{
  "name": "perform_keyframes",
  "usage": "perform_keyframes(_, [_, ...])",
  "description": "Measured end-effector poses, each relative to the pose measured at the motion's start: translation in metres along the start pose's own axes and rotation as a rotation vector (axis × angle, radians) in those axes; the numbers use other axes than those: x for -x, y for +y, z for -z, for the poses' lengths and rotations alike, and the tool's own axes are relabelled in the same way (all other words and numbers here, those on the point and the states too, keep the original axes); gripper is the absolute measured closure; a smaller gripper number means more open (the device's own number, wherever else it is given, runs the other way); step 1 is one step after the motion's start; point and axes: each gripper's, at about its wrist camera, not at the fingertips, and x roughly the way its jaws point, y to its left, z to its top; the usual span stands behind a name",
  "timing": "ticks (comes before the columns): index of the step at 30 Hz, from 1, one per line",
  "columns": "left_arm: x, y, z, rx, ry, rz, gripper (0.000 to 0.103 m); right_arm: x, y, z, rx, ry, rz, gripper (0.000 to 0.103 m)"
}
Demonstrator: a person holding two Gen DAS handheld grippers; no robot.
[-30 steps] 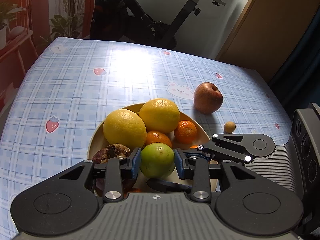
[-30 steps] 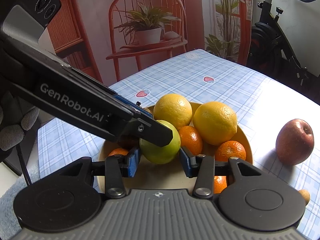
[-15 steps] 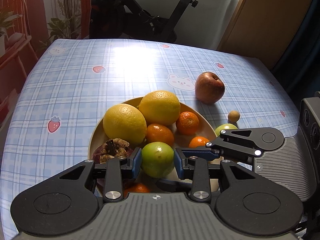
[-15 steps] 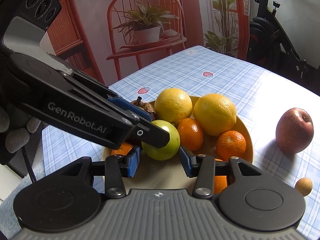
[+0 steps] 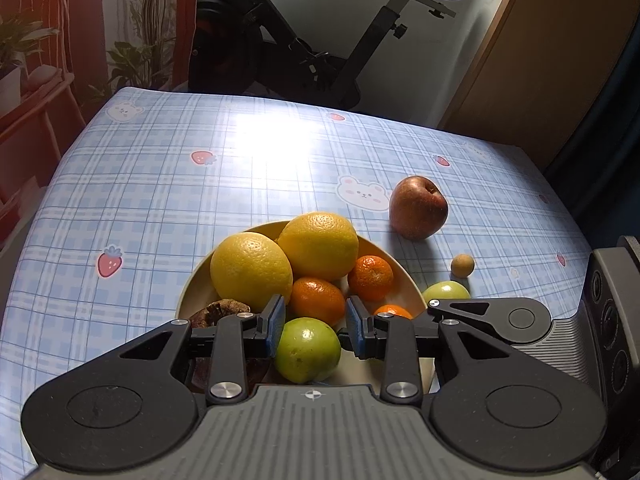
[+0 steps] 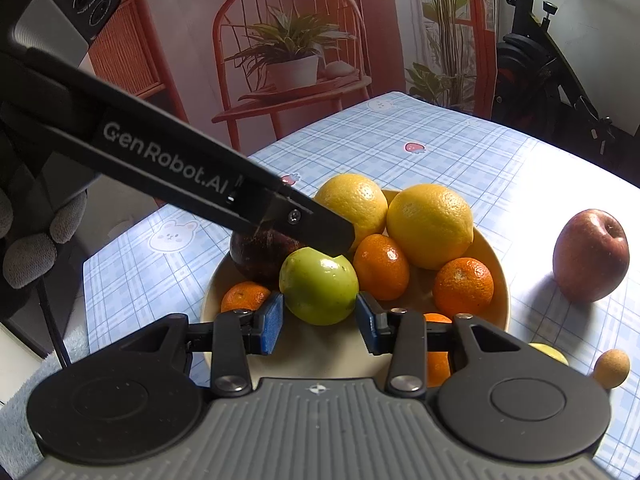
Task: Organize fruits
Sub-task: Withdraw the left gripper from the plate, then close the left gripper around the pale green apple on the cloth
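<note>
Between ridged blue pads (image 5: 276,326) – smooth, round green fruit (image 5: 307,349).

Exercise bike (image 5: 320,40) behind sunlit checked table (image 5: 160,184)

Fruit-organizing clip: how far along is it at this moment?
Done: the bowl holds two yellow citrus, several mandarins and a dark fruit. In hand: the left tongs appear shut on a green fruit low over the bowl; the right tongs are closing near it, not gripping. Left: the red apple, a second green fruit and a small tan fruit sit on the tablecloth.
</note>
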Motion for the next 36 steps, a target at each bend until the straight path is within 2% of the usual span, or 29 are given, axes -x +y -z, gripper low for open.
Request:
perform_keyframes(2, [0.002, -0.002, -0.001, 0.007, -0.017, -0.002, 0.068, 0.006, -0.001, -0.001, 0.01, -0.011, 0.004, 0.06])
perform_keyframes(6, [0.007, -0.006, -0.004, 0.007, -0.057, -0.011, 0.068, 0.035, -0.012, 0.004, -0.017, -0.088, 0.028, 0.06])
perform_keyframes(10, [0.007, -0.016, -0.009, -0.002, -0.074, 0.001, 0.067, 0.067, -0.035, 0.019, -0.079, -0.155, 0.093, 0.06])
perform_keyframes(14, [-0.002, -0.032, -0.01, -0.022, -0.063, 0.033, 0.068, 0.095, -0.059, 0.037, -0.14, -0.19, 0.163, 0.059])
perform_keyframes(18, [-0.016, -0.048, -0.01, -0.036, -0.031, 0.067, 0.067, 0.111, -0.08, 0.054, -0.202, -0.184, 0.203, 0.059])
perform_keyframes(24, [-0.032, -0.071, -0.01, -0.062, 0.004, 0.1, 0.067, 0.114, -0.085, 0.069, -0.203, -0.173, 0.211, 0.058])
perform_keyframes(36, [-0.064, -0.087, -0.017, -0.049, 0.094, 0.123, 0.067, 0.091, -0.081, 0.065, -0.192, -0.154, 0.147, 0.058])
